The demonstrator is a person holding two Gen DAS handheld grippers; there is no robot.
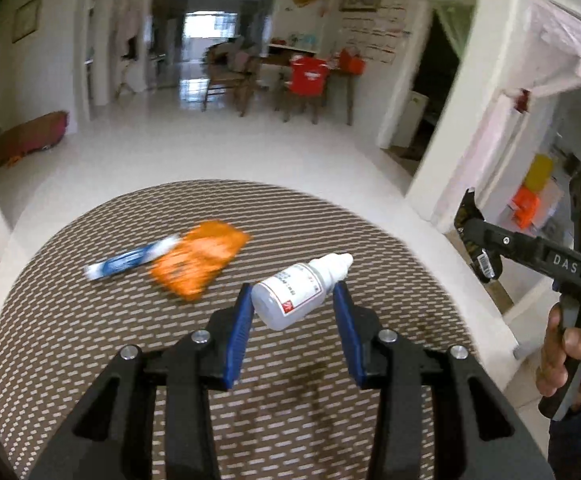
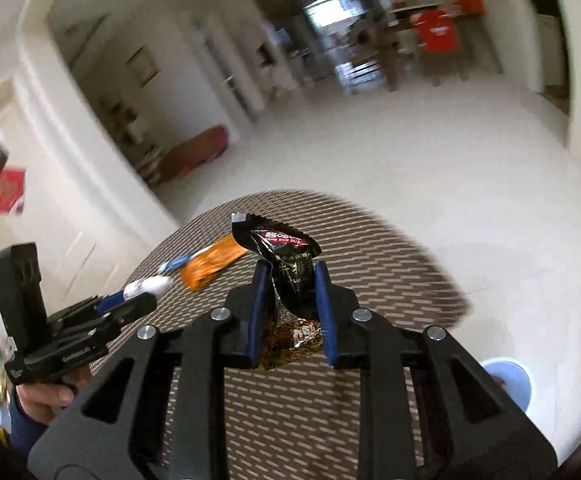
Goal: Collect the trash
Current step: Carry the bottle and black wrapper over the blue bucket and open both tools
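Trash first, left wrist view: my left gripper (image 1: 294, 304) pinches a white dropper bottle (image 1: 300, 290) slantwise; smooth plastic could squirt out. Ahead-left lie an orange packet (image 1: 200, 264) and blue-white tube (image 1: 130, 263).

Right wrist view: my right gripper (image 2: 290, 300) clamps a black snack wrapper (image 2: 286, 268). Only here, below-right, shows a pale blue bin (image 2: 508, 380).

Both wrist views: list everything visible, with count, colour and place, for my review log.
White bottle: one, white, held between the left tool's pads above the table.
Snack wrapper: one, black, pinched in the right tool.
Orange packet: one, orange, flat on the table.
Tube: one, blue and white, beside the orange packet; blurred.
Table: one, round, brown woven top.
Bin: one, pale blue, on the floor by the table.
Left tool: black, blue pads.
Right tool: black, blue pads.
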